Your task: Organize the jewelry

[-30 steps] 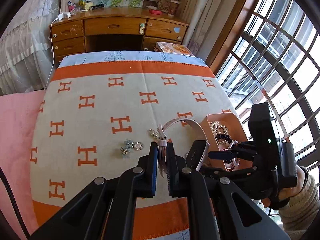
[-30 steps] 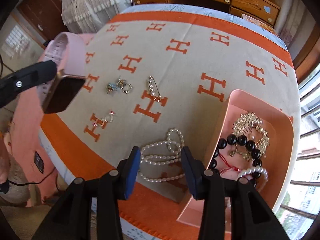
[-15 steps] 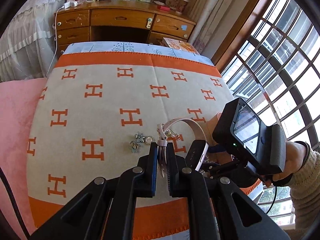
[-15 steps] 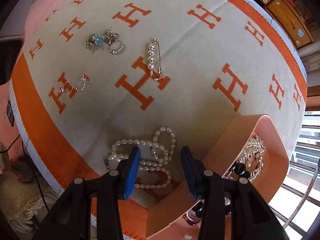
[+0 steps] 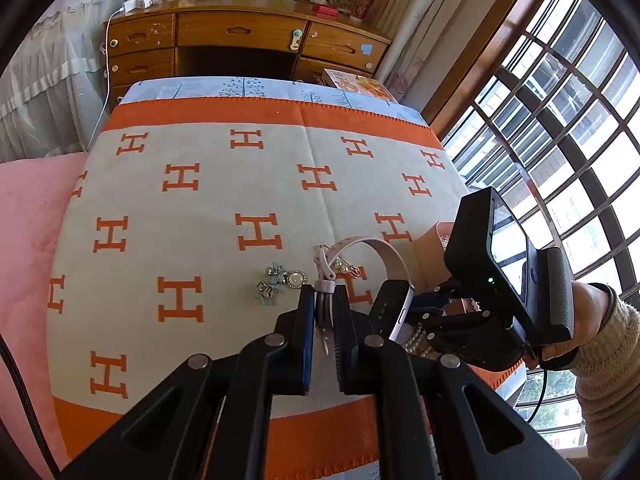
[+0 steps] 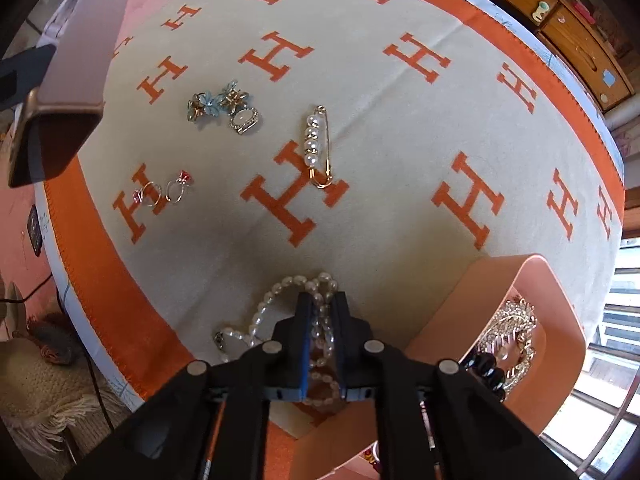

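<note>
Your left tongs (image 5: 325,305) pinch the pink strap of the watch (image 5: 394,308), holding it up above the blanket (image 5: 224,200). Your right tongs (image 6: 322,309) are closed down on the pearl necklace (image 6: 280,292) lying at the blanket's edge, just beside the pink tray (image 6: 536,280) with bracelets inside.

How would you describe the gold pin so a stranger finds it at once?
On the cream blanket with orange H letters, look at the middle, beyond the pink plastic tray. The gold safety pin lies flat there, alone carrying a straight row of white pearls.
</note>
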A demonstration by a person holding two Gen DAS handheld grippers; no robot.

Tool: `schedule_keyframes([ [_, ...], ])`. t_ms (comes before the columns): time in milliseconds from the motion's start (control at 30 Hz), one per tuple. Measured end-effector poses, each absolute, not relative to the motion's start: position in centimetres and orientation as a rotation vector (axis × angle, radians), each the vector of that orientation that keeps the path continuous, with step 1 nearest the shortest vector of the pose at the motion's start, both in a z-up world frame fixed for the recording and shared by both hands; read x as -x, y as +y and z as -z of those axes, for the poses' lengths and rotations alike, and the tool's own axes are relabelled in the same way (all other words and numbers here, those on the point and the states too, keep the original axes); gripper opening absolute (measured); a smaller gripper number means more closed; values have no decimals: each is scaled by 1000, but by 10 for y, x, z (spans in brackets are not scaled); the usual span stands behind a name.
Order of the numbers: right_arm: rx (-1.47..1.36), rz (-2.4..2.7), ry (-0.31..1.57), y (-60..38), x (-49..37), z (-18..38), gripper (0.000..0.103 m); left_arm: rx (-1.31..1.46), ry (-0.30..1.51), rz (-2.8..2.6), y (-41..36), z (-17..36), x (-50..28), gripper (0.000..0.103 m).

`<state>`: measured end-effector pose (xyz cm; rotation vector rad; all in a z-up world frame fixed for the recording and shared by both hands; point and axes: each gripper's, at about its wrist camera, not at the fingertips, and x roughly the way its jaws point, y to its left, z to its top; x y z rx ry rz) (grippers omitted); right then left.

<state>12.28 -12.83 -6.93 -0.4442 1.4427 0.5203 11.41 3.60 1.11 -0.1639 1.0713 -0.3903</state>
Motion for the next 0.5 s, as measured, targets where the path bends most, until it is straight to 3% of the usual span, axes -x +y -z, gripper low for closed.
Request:
schedule_keyframes([
  [67, 360, -511, 1425, -138, -122, 63, 5, 161, 1072, 392, 35, -12, -114, 7],
  [500, -140, -581, 1011, -215, -71, -74, 5, 84, 1030, 448, -6, -39, -106, 7],
])
